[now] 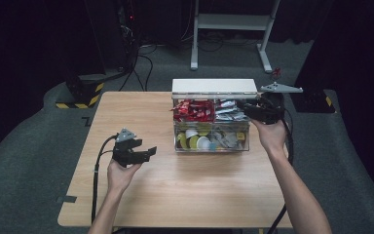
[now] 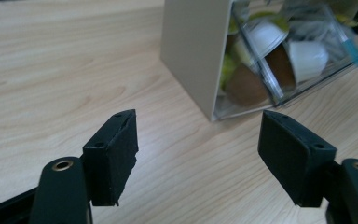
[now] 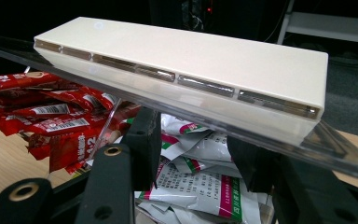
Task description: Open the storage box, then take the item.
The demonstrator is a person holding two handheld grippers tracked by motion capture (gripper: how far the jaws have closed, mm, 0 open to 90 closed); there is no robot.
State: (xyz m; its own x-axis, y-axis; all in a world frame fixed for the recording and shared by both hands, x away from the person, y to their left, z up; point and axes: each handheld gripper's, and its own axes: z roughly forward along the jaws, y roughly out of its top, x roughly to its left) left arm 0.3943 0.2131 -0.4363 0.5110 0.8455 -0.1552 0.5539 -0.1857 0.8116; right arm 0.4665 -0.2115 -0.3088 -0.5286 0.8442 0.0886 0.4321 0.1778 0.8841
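At the box's right end, the stiff, slippery clear lid (image 3: 261, 135) is being pinched by the right gripper (image 3: 193, 154) — edge-grip safest; left gripper (image 2: 198, 154) is being held wide open, empty.

Bare table (image 1: 141, 204) stretches wide on the left and along the near edge. The clear box (image 1: 212, 136) blocks the far right, its raised lid (image 1: 214, 87) overhanging the red packets (image 1: 192, 109) and white packets (image 1: 229, 111).

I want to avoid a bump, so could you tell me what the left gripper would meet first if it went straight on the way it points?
Probably the beige end wall of the clear organiser box; the left gripper is open, with bare table before it.
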